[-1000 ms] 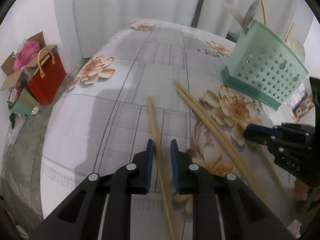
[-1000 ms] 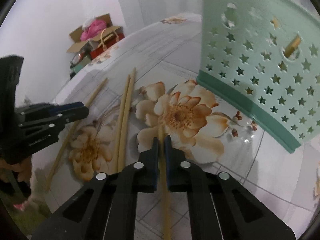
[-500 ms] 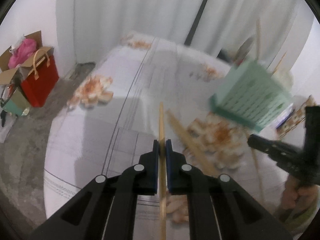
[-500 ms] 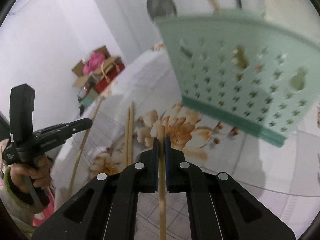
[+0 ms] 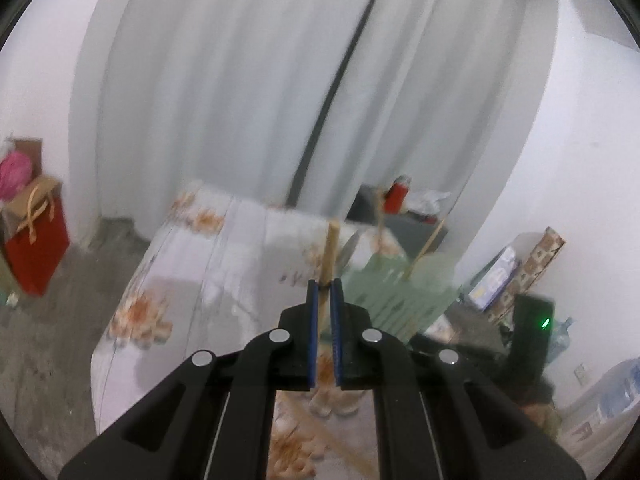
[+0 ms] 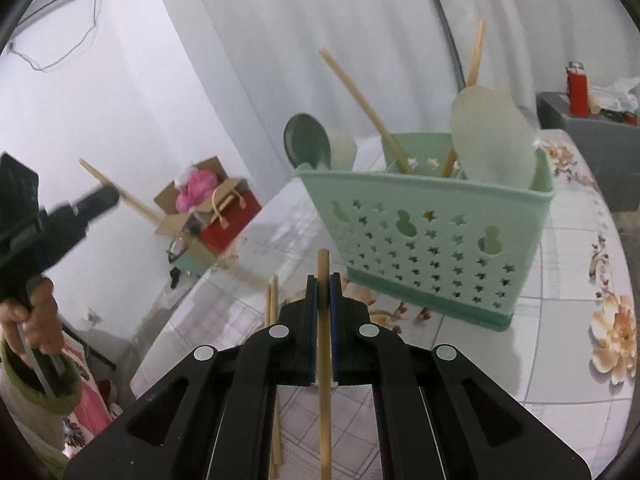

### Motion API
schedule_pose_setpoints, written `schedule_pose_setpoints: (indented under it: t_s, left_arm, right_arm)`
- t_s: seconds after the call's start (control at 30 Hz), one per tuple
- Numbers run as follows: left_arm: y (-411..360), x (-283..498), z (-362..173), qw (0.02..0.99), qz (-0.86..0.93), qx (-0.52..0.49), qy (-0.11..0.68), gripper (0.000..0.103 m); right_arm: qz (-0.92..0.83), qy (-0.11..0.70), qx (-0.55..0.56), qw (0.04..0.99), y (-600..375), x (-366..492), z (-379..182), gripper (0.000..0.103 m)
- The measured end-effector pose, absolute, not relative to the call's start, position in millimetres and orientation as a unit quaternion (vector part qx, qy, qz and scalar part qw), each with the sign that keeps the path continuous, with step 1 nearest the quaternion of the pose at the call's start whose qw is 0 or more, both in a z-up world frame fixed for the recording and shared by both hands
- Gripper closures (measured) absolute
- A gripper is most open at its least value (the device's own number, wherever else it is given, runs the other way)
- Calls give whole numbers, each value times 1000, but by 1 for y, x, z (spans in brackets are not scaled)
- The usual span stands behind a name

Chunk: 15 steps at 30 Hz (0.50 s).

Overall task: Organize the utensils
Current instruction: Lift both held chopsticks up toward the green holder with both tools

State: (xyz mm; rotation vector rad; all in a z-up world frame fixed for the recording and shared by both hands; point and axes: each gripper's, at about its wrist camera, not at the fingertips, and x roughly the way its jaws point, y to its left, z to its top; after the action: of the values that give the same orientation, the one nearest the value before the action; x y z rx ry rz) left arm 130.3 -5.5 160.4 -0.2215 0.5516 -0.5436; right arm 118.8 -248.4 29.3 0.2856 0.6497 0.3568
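- Two grippers, each clamped on one wooden chopstick: left gripper (image 5: 324, 286) pinching a chopstick (image 5: 330, 250) whose tip pokes up past the pads; right gripper (image 6: 324, 280) clenched on a second chopstick (image 6: 323, 344) running down between the fingers and off the bottom edge.
- Both held above the floral table (image 6: 560, 360).
- Two more chopsticks (image 6: 273, 320) lying side by side on the table, just left of the right gripper, lower ends cut off.
- One mint-green utensil basket (image 6: 432, 236) standing upright on the table, ahead of the right gripper.
- Inside the basket: two chopsticks leaning, one dark spoon (image 6: 307, 146), one pale paddle-shaped scoop (image 6: 494, 132); lower parts hidden by the wall.
- Left wrist view heavily blurred; basket there only a green smear, possibly with two sticks rising from it.
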Motion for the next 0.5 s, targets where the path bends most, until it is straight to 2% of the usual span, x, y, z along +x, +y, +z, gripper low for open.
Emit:
schedule_pose_setpoints:
  t_s: [0.23, 0.27, 0.33, 0.5]
  left_arm:
    - [-42, 145, 228, 915, -331, -109, 205, 99]
    - [-47, 147, 236, 915, -337, -107, 196, 103]
    - [-61, 151, 255, 917, -347, -98, 171, 103]
    - [-85, 168, 278, 916, -364, -97, 141, 103]
  right_arm:
    - [168, 305, 153, 925, -271, 107, 34, 99]
    - [167, 303, 154, 925, -273, 105, 35, 99]
    - [164, 302, 158, 926, -280, 102, 36, 99]
    - [159, 298, 168, 926, -291, 96, 39, 99]
